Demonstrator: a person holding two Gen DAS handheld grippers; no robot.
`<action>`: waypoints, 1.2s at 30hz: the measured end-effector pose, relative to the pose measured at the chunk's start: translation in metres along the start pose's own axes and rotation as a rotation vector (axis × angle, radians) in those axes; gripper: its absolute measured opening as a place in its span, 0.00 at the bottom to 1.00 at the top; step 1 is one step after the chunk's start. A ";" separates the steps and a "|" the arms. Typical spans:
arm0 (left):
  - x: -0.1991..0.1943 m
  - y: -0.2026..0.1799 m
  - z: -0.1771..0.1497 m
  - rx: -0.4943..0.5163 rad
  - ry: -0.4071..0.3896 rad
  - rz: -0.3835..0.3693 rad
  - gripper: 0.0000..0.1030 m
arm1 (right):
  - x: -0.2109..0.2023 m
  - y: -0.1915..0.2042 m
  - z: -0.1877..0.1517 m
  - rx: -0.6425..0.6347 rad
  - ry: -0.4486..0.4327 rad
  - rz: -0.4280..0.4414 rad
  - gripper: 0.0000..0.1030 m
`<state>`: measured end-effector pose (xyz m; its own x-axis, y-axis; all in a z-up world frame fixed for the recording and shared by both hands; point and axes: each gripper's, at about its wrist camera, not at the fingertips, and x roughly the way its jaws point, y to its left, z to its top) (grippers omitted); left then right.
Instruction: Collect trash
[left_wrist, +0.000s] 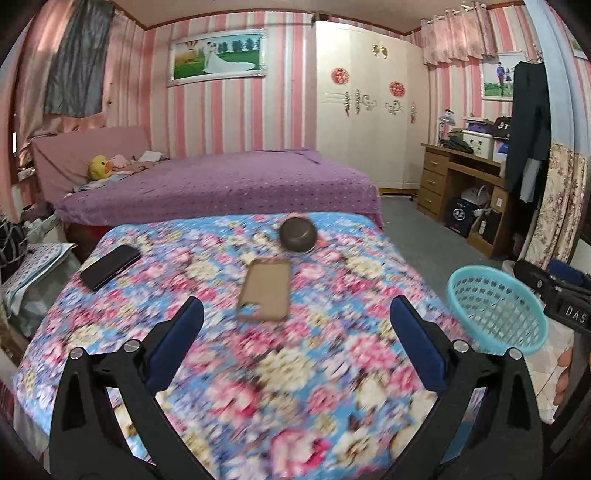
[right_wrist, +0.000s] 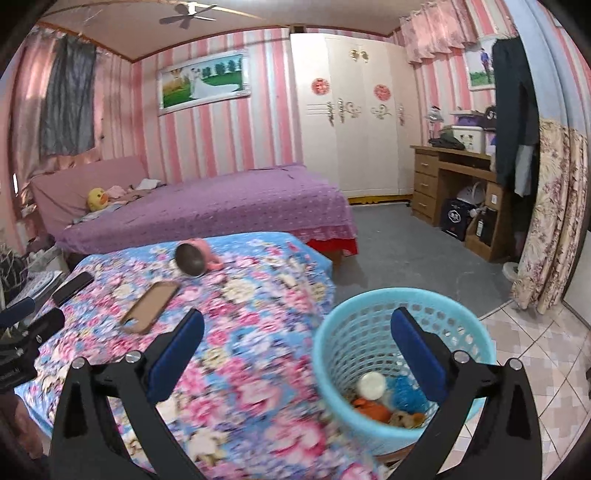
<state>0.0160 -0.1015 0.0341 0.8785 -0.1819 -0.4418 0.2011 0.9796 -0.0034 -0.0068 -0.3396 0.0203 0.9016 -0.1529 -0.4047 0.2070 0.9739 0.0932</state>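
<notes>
- One floral quilted table cover (left_wrist: 258, 369), soft underfoot for any grasp.
- Light, stiff turquoise perforated plastic basket (right_wrist: 369, 332) beside it holds the collected trash (right_wrist: 384, 398); grip its rim.
- Left gripper (left_wrist: 295, 332) and right gripper (right_wrist: 295, 343): jaws fully spread, empty.
</notes>
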 end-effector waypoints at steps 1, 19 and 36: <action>-0.003 0.004 -0.004 -0.003 0.002 0.002 0.95 | -0.002 0.007 -0.003 -0.009 -0.003 0.005 0.96; 0.001 0.042 -0.041 -0.022 -0.022 0.056 0.95 | -0.002 0.075 -0.037 -0.129 -0.036 0.058 0.96; 0.002 0.043 -0.036 -0.040 -0.052 0.038 0.95 | -0.003 0.083 -0.034 -0.145 -0.092 0.045 0.96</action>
<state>0.0108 -0.0568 0.0009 0.9068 -0.1476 -0.3950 0.1504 0.9883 -0.0240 -0.0056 -0.2525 -0.0012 0.9409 -0.1169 -0.3178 0.1149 0.9931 -0.0252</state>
